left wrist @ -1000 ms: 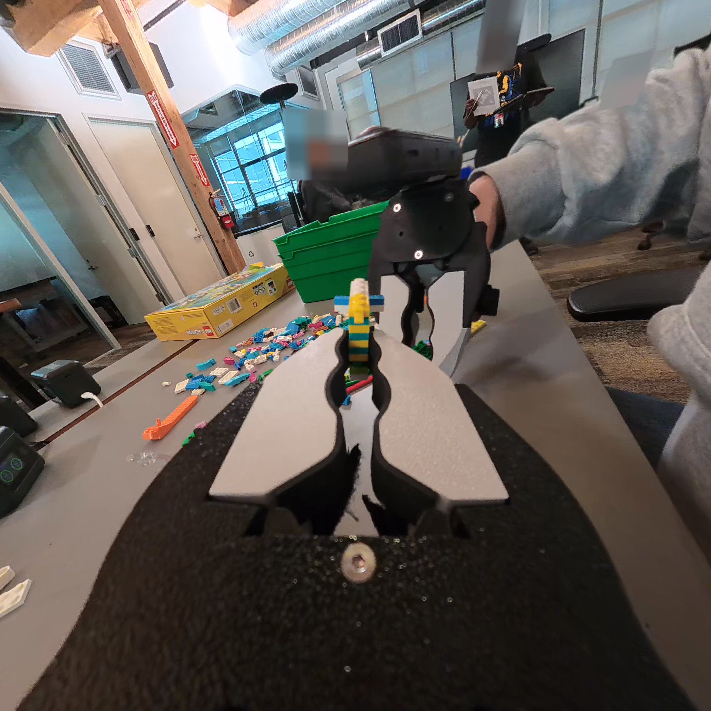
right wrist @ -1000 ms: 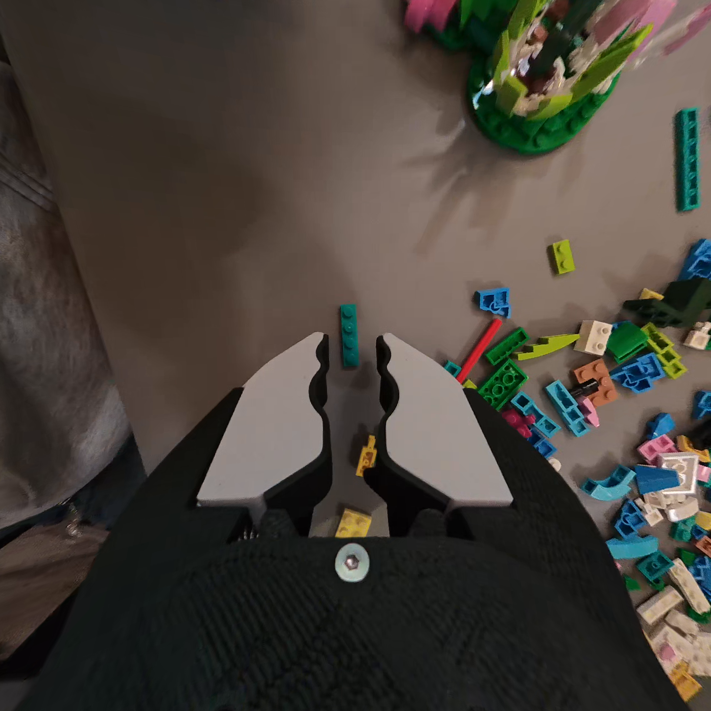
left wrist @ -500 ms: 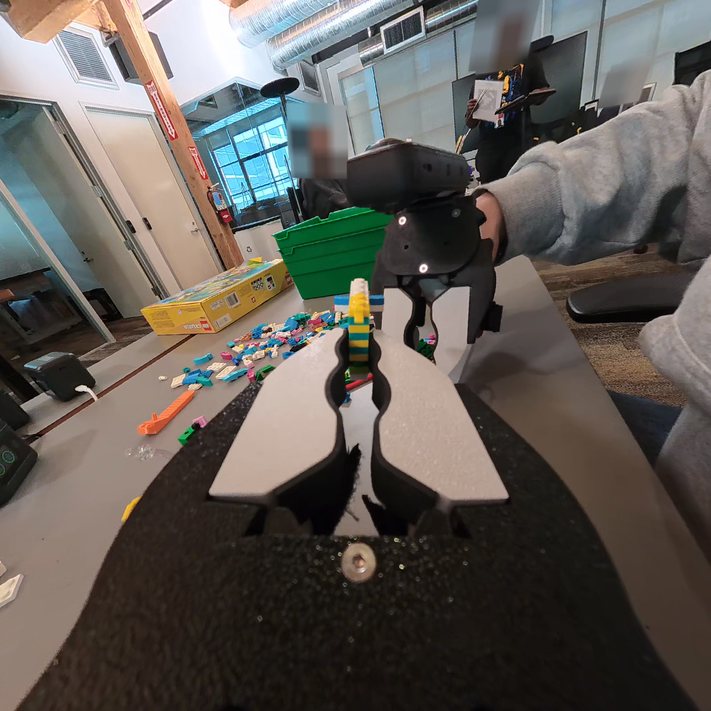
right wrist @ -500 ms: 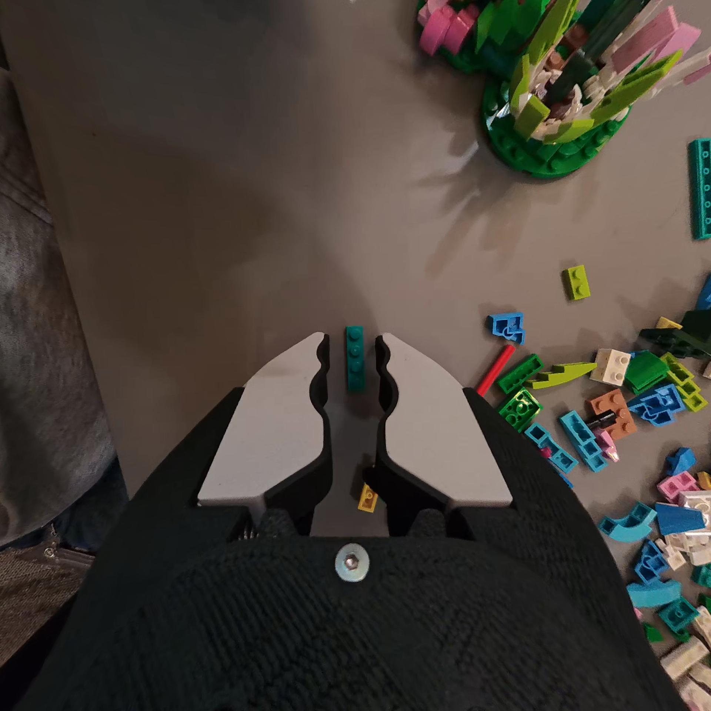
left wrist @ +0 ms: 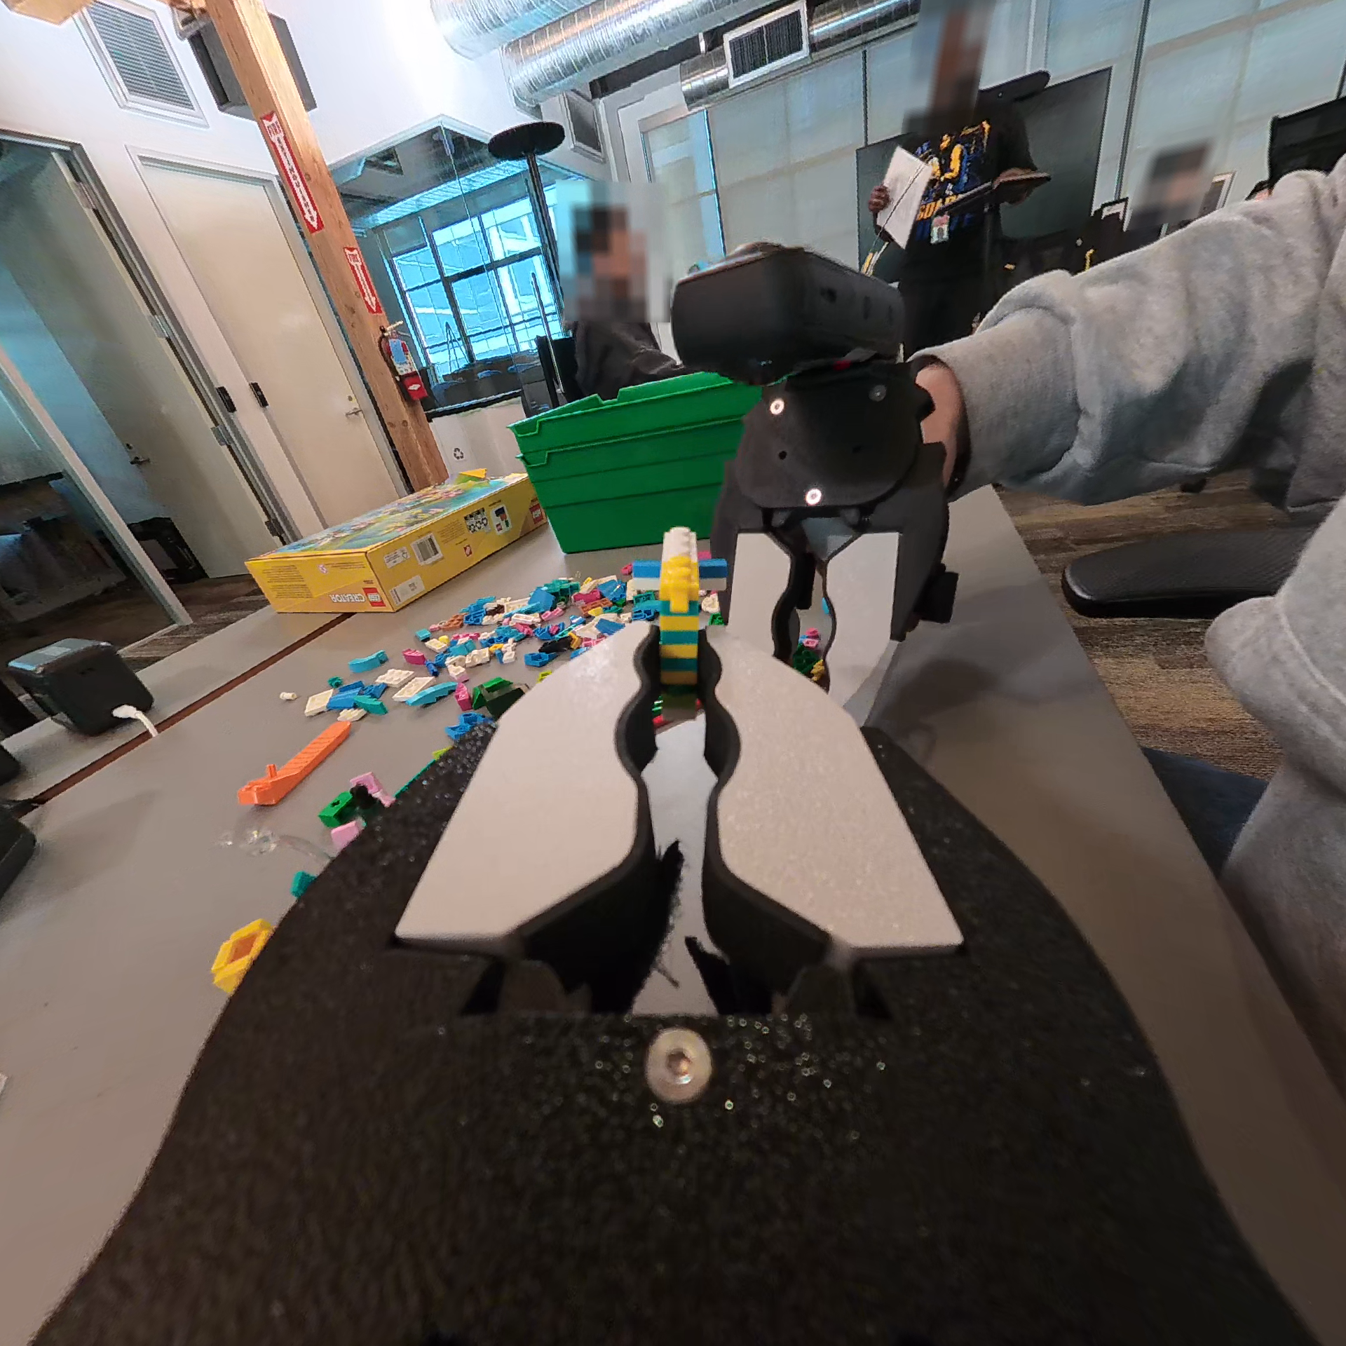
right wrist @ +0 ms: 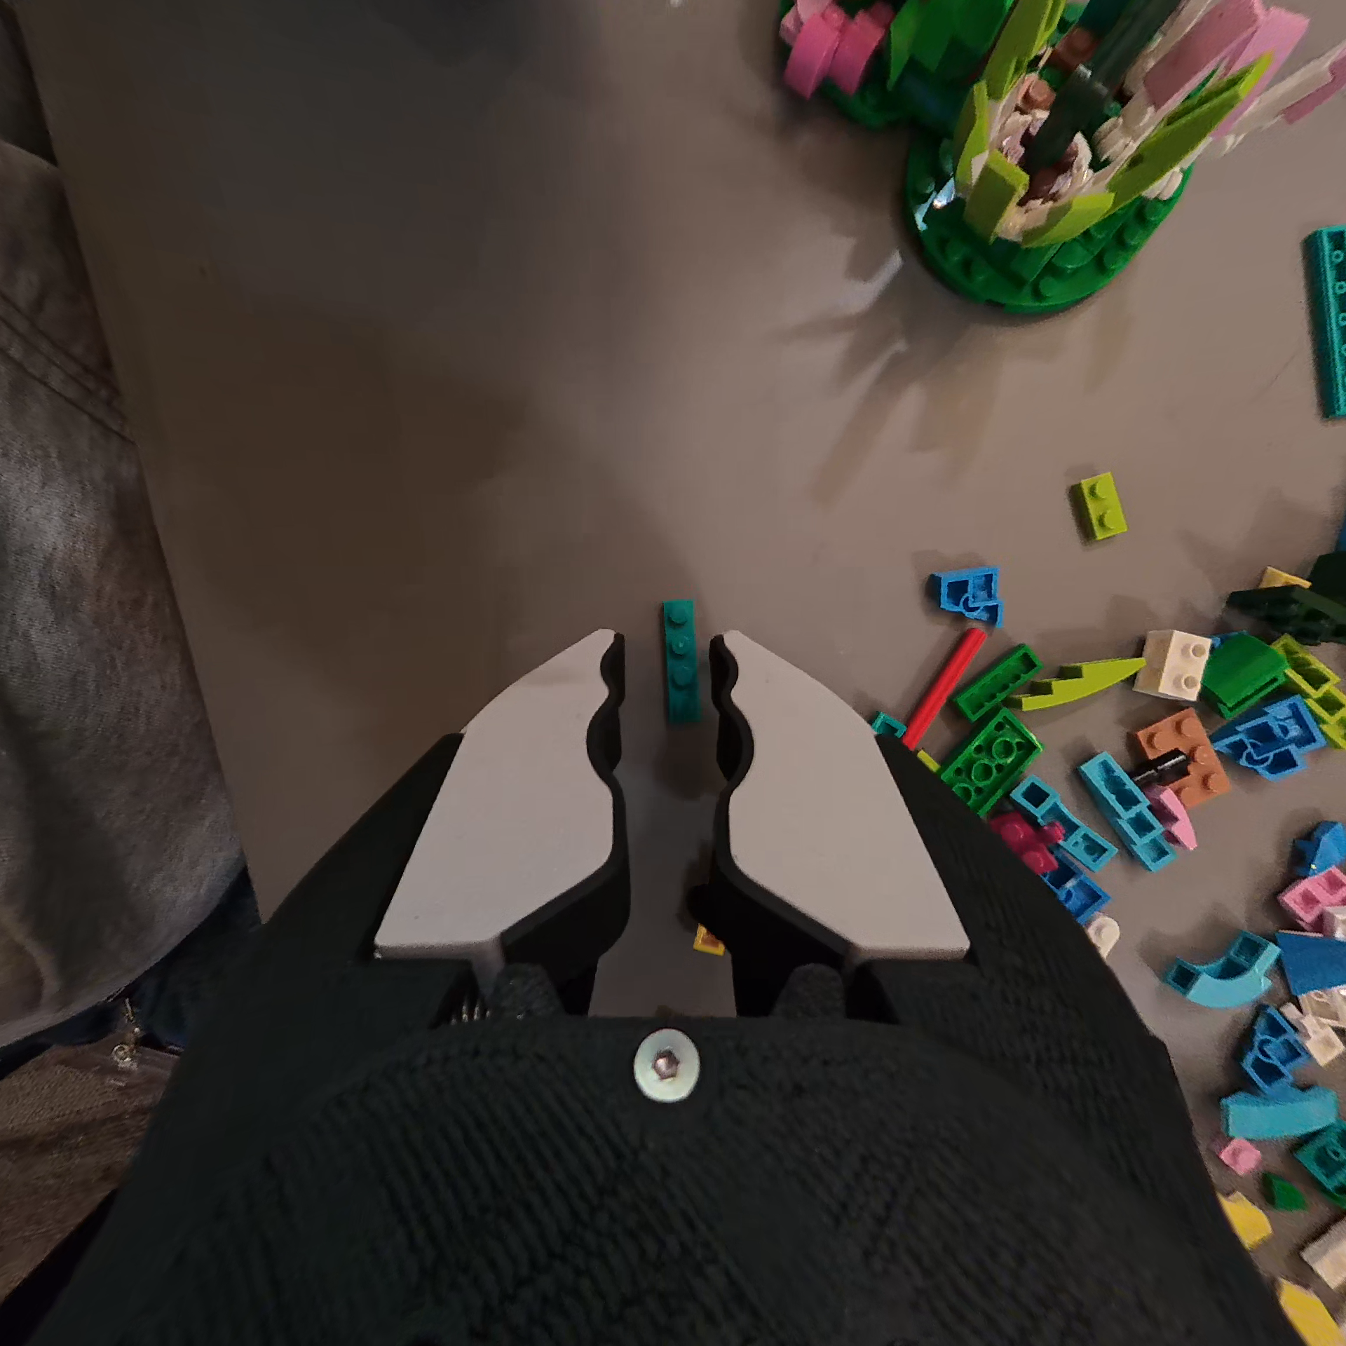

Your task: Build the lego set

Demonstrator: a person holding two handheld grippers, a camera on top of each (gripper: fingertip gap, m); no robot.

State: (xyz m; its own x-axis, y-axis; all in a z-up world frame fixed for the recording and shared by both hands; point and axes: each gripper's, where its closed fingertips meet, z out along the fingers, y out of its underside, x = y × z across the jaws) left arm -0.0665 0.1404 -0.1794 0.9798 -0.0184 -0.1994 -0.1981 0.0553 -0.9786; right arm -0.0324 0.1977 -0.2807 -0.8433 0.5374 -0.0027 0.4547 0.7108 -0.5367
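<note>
While clamping the lower courses of a yellow-and-teal striped brick stack [left wrist: 679, 604] between both pads, holding the left gripper [left wrist: 677, 655] narrowly closed and level, with the stack standing upright out of the fingertips, a blue-and-white crosspiece and a white brick topping it, above the grey table [right wrist: 437, 364]. Pointing the right gripper [right wrist: 666, 655] straight down at the table, just beside the stack in the left wrist view; keeping its jaws parted around a teal one-by-four plate [right wrist: 681, 663] lying flat, studs up, lengthwise between the fingers [right wrist: 786, 765], sitting nearer the right-hand finger than the left and pressed by neither. Whether the fingertips are touching the table: not discernible. Lying near to the right: a red rod [right wrist: 947, 681] and a scatter of loose bricks [right wrist: 1136, 786]; farther off, a round green-based flower model [right wrist: 1056, 182], stacked green bins [left wrist: 626, 473], a yellow set box [left wrist: 393, 553] and an orange brick separator [left wrist: 295, 765]. Judging the hazards: being thin and off-centre, risking pivoting or skidding along the smooth table if met by one finger first; being low, risking slipping under the pads if squeezed too high; standing tall on a short grip, risking tilting or shedding its crosspiece if knocked by the neighbouring gripper.
</note>
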